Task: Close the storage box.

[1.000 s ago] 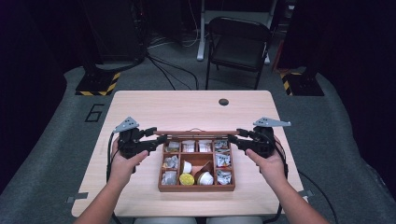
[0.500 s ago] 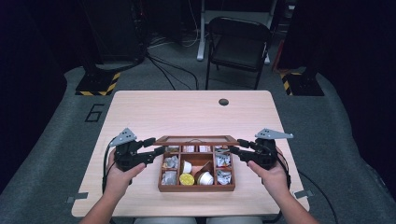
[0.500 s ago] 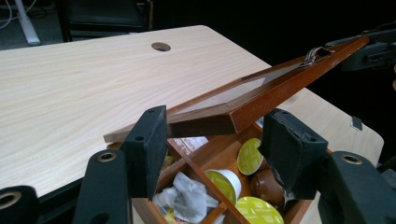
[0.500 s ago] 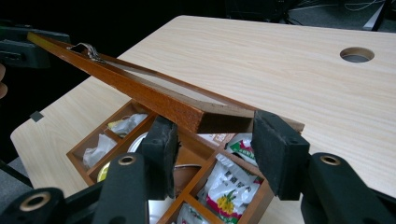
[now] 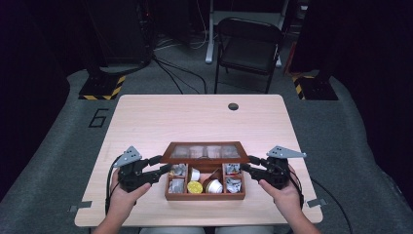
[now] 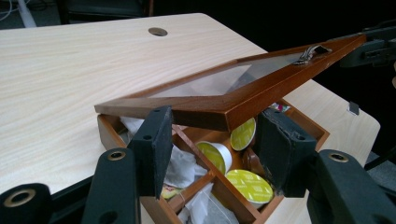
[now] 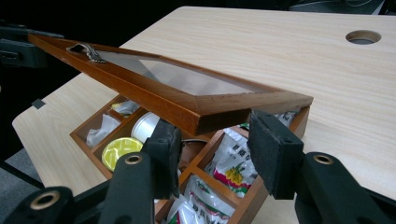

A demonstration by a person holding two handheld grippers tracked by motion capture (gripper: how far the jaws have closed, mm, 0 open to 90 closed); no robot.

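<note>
A wooden box [image 5: 204, 196] of yellow-topped pods [image 5: 194, 187] and foil packets [image 5: 234, 184] sits near the table's front edge. Its glass-paned lid [image 5: 204, 151] hangs tilted low over it, hinged at the back. My left gripper [image 5: 163, 165] is at the lid's front left corner and my right gripper [image 5: 247, 163] at the front right corner. Both have just been closing. In the left gripper view the lid [image 6: 196, 105] corner lies between my left gripper's [image 6: 215, 121] pads. In the right gripper view the lid [image 7: 187, 105] lies likewise in my right gripper [image 7: 215, 123].
The pale wooden table [image 5: 195, 122] has a round cable hole [image 5: 233, 106] at the back. A black folding chair [image 5: 248, 46] stands behind it. Cables trail from both grippers over the table's front corners.
The lid has swung down from nearly upright to a low tilt over the box. Both grippers have come toward the person and downward with it.
</note>
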